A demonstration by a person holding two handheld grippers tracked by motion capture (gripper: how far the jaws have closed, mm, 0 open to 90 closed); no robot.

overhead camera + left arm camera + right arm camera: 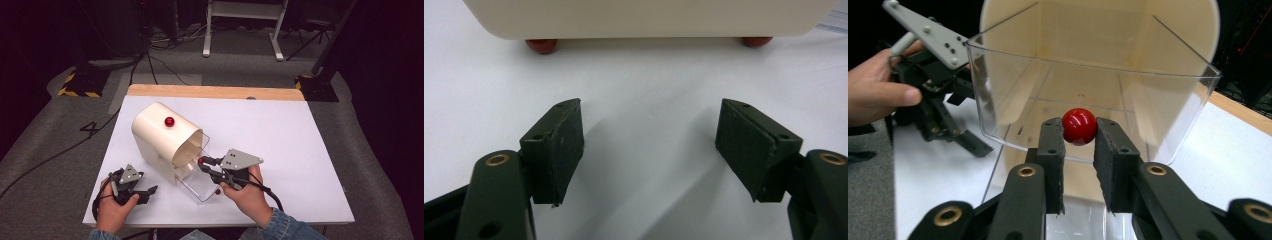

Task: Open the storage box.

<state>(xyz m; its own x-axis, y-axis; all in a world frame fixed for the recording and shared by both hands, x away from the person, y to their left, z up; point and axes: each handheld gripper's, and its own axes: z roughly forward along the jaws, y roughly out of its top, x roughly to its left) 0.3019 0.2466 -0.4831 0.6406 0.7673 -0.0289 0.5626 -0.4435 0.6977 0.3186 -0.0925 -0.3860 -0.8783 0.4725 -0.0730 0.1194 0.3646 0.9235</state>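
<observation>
A cream, arch-topped box (162, 131) lies on the white table with a red knob (169, 121) on its top. A clear plastic drawer (199, 184) sticks out of its open front end. My right gripper (202, 161) is shut on the small red ball knob (1079, 126) at the drawer's front wall (1128, 90), one pad on each side of the ball. My left gripper (146, 192) rests open on the table at the box's near left side, holding nothing. In its own view the left gripper (649, 142) faces the box's cream side (649, 17), which stands on red feet (542, 46).
A second small red ball (218, 191) shows low on the drawer near the right hand. White tabletop (280, 140) stretches to the right and back, ending in a wooden strip (215, 92) at the far edge. Beyond are grey floor, cables and stand legs.
</observation>
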